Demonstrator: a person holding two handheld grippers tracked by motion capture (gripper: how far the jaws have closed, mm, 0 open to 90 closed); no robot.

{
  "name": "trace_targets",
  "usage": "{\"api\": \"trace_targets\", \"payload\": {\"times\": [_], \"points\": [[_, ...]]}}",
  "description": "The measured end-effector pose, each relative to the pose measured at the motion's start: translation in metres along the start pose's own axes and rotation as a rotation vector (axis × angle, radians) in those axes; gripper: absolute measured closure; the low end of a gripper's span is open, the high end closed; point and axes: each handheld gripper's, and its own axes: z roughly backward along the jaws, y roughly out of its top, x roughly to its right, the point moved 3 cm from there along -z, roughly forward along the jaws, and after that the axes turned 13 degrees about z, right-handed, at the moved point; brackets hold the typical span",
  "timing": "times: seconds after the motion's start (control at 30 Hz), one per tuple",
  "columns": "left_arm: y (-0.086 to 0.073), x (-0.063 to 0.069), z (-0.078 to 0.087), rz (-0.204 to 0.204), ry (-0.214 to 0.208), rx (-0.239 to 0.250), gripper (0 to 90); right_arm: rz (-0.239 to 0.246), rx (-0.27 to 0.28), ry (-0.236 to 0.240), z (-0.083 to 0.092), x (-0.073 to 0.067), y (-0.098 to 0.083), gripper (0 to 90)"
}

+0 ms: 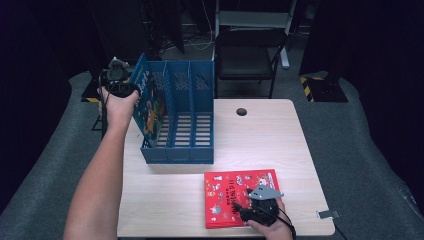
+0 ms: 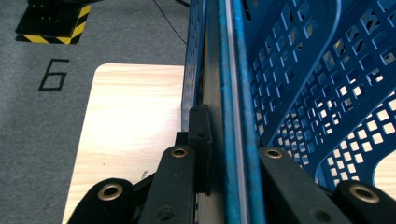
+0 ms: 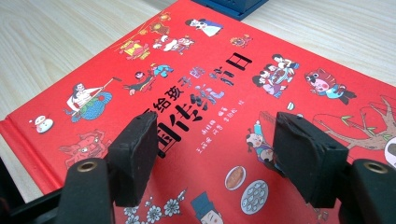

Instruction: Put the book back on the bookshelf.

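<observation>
A blue picture book (image 1: 150,107) stands tilted at the left end of the blue file rack (image 1: 190,125). My left gripper (image 1: 120,80) is shut on its top edge. In the left gripper view the pads (image 2: 201,140) clamp the blue book (image 2: 236,70) right beside the rack's perforated left wall (image 2: 194,70). A red picture book (image 1: 225,192) lies flat at the table's front. My right gripper (image 1: 247,200) rests over it, open. In the right gripper view the gripper (image 3: 217,144) has both pads apart just above the red cover (image 3: 196,79), with nothing between them.
The rack's dividers (image 2: 303,84) form several slots that look empty. The wooden table (image 1: 260,140) has a round cable hole (image 1: 241,111) at the back. A black chair (image 1: 247,50) stands behind the table, and a small metal clip (image 1: 327,214) lies at the front right corner.
</observation>
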Motion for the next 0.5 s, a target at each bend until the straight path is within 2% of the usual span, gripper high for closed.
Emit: {"api": "trace_targets", "payload": {"times": [0.43, 0.5], "points": [[-0.0036, -0.0019, -0.0012, -0.010, 0.016, 0.021, 80.7, -0.001, 0.001, 0.000, 0.0000, -0.0001, 0.0000, 30.9], [-0.0037, -0.0036, -0.0014, -0.002, 0.007, 0.025, 79.6, -0.002, 0.001, -0.001, 0.0000, -0.0001, 0.0001, 30.9]]}}
